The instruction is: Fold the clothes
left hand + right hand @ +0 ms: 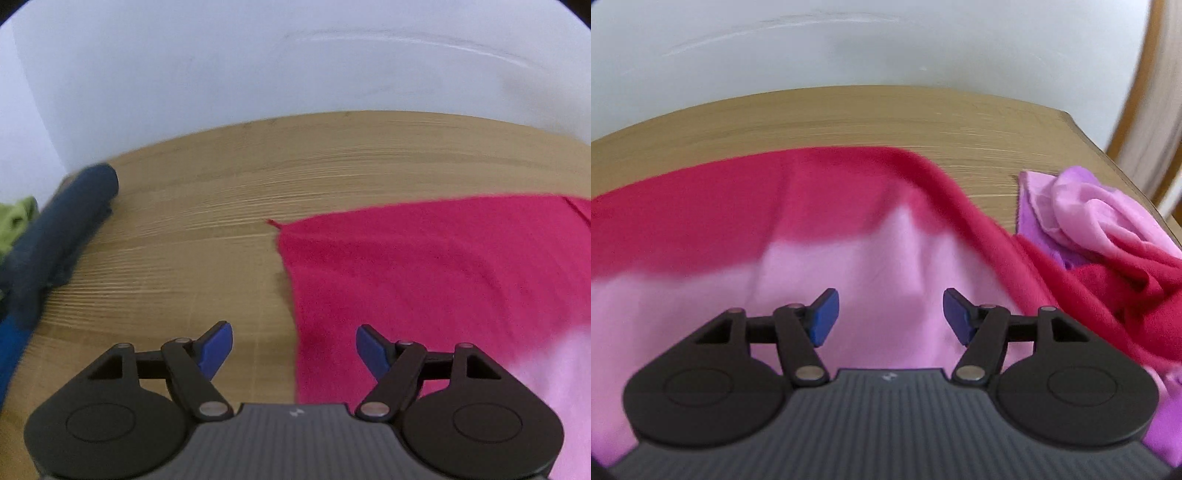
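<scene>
A garment that fades from crimson [424,266] to pale pink [849,280] lies spread on the wooden table [207,206]. Its left edge runs down the middle of the left wrist view. My left gripper [294,349] is open and empty, hovering over that left edge. My right gripper [891,314] is open and empty above the pink part of the garment. The garment's right side bunches into crimson folds [1108,288] beside my right gripper.
A folded dark navy garment [62,225] lies at the table's left, with a green cloth [16,221] behind it. A crumpled pink and lilac cloth [1086,214] lies at the right, near the table's corner [1067,118]. A white wall stands behind.
</scene>
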### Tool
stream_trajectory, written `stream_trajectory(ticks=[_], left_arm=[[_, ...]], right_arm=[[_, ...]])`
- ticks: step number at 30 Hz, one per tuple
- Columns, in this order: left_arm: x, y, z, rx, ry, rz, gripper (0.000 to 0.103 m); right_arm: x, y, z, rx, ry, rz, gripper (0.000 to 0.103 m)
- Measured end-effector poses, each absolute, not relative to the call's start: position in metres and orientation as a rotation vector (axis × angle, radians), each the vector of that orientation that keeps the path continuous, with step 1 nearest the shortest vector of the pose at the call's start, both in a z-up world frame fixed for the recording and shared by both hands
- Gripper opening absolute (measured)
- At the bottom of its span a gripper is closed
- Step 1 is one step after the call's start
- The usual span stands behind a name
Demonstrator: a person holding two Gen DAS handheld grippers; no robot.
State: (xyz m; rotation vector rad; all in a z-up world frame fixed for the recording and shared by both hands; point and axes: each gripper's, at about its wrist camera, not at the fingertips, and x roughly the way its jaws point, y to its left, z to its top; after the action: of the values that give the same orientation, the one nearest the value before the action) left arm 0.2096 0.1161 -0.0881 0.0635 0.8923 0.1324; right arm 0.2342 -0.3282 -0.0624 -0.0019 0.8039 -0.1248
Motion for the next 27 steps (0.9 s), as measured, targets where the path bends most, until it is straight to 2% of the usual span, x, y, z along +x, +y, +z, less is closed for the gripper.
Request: stream_trajectory(ticks=[5,8,9,10,12,14,15,16,27], left_arm=[[0.238,0.121,-0.104,-0.075,0.925,0.008,0.078],[0.246,0.103,-0.109,-0.012,0.897,0.019,0.076],[0.248,0.101,-0.109,-0.01,0.889,0.018,0.066],[0.251,0.099,-0.109,-0.013,0.881,0.015,0.057],[0.261,0.095,-0.105,-0.017,0.885,0.022,0.003],[0.265,0.09,-0.104,-0.016,0.898,0.067,0.003],[0.268,0.087,-0.104,0.018,0.892,0.104,0.003],[0.271,0.085,-0.105,0.064,0.882,0.146,0.003],[0.372,0.121,-0.122,0.254,0.857,0.397,0.003]], right_arm=[[0.278,-0.339,-0.077,0.003,0.84,-0.137,0.065],[0.299,-0.342,-0.088,-0.027,0.863,-0.117,0.066],[0.304,-0.343,-0.09,-0.022,0.858,-0.114,0.074],[0.309,-0.344,-0.092,-0.016,0.853,-0.111,0.076],[0.318,-0.35,-0.095,0.045,0.852,-0.073,0.077],[0.326,-0.348,-0.095,0.036,0.833,-0.027,0.062],[0.33,-0.344,-0.094,0.007,0.818,0.005,0.036],[0.334,-0.34,-0.093,-0.007,0.814,0.023,0.004],[0.421,-0.273,-0.103,-0.191,0.751,0.005,0.004]])
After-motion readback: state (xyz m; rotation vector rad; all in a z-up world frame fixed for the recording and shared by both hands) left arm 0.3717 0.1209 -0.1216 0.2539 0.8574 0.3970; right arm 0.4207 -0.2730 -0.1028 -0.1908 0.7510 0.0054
